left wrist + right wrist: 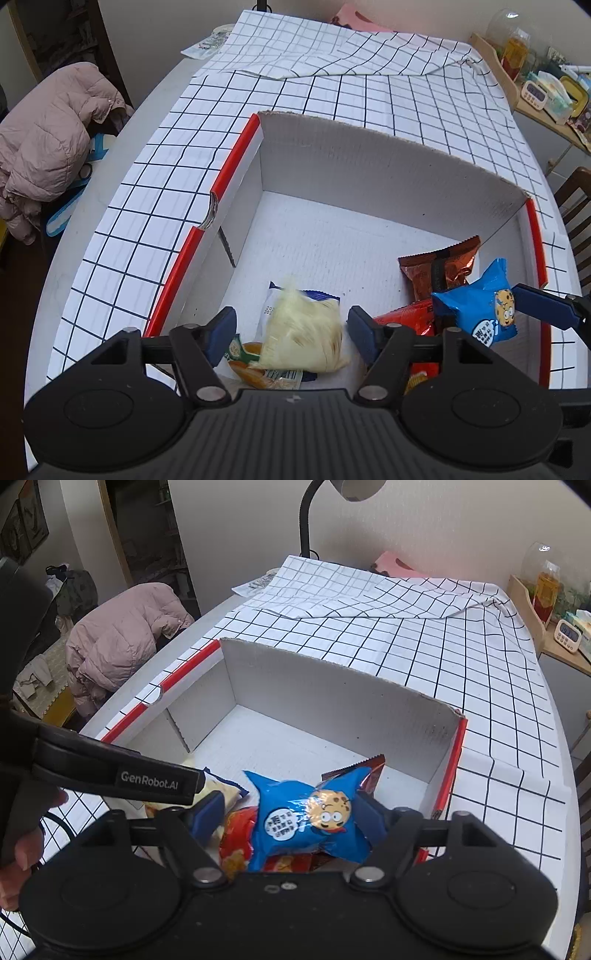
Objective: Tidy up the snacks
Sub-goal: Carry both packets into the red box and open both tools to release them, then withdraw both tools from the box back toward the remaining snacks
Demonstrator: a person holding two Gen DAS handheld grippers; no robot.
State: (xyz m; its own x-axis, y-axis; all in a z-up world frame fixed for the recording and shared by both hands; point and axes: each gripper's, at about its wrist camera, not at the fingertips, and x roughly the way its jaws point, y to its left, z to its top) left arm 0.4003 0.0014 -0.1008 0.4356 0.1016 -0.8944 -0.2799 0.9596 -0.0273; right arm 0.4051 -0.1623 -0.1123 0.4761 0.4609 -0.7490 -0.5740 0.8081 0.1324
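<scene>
A white cardboard box [369, 166] with red edges stands on the checked cloth. My left gripper [291, 332] is open over its near left part. A pale yellow packet [303, 332], blurred, hangs loose between the pads and touches neither. Below it lie an orange and green packet [255, 365] and a white and blue one [291, 299]. My right gripper [290, 816] is open over the near right part. A blue cookie packet [306, 819] sits between its fingers, clear of the left pad [208, 812], above a red packet [236, 834] and a brown packet [369, 775].
The box's far half shows bare floor [280, 746]. A checked tablecloth [332, 85] covers the round table, folded at the back. A pink jacket [44, 140] lies at the left; a lamp [306, 517] and a shelf of jars [517, 55] stand behind. A hand [18, 849] holds the left gripper's body [110, 768].
</scene>
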